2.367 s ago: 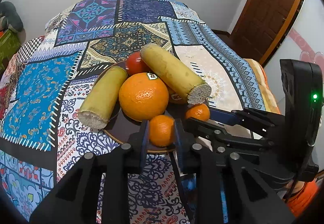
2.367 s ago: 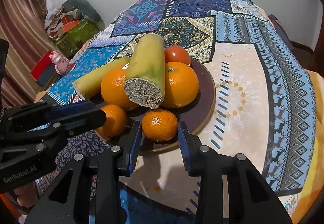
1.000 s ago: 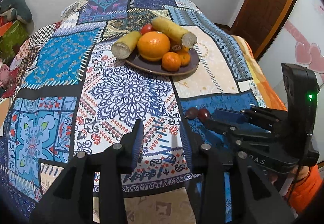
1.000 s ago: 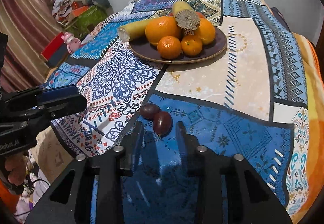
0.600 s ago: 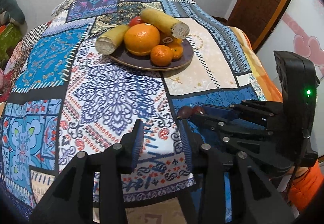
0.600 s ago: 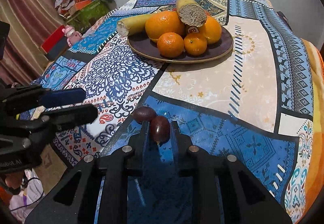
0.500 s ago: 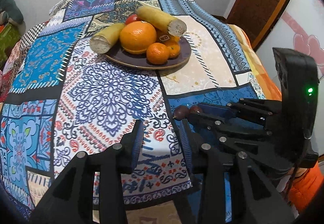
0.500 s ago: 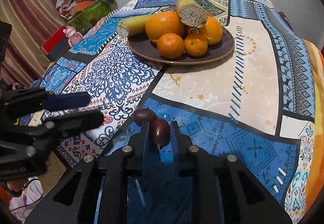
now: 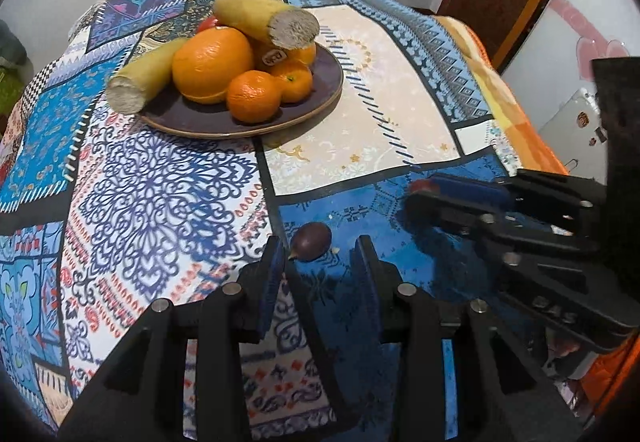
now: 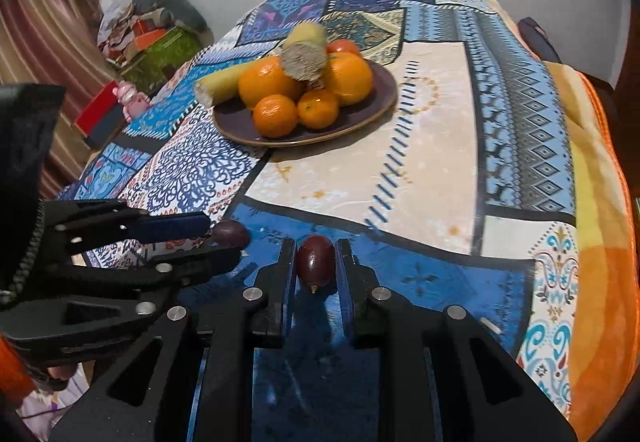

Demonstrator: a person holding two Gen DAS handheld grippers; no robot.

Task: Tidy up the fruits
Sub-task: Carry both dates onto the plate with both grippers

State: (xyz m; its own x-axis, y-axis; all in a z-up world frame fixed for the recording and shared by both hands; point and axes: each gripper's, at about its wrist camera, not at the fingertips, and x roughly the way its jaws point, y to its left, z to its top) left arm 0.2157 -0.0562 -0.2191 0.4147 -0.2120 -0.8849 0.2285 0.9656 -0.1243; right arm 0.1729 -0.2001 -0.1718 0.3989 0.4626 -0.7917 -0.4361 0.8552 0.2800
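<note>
1. Right now the right claw (image 10: pixel 316 262) is clenched on a dark plum (image 10: pixel 315 257), its blue pads touching the fruit on both sides, low over the blue patch of the cloth (image 10: pixel 432 146).
2. Just left of it, the left claw (image 9: pixel 318 262) stands released, fingers apart, with a second plum (image 9: pixel 310 241) lying on the cloth between its tips and touching neither pad that I can see.
3. Farther back sits a brown plate (image 9: pixel 320 90) holding two big oranges (image 10: pixel 266 80), two mandarins (image 10: pixel 275 115), a tomato (image 10: pixel 342 46) and two cut cane pieces (image 9: pixel 264 22).
4. Beyond the bench edge, boxes (image 10: pixel 160 42) and a pink toy (image 10: pixel 130 98) lie by the wall.
</note>
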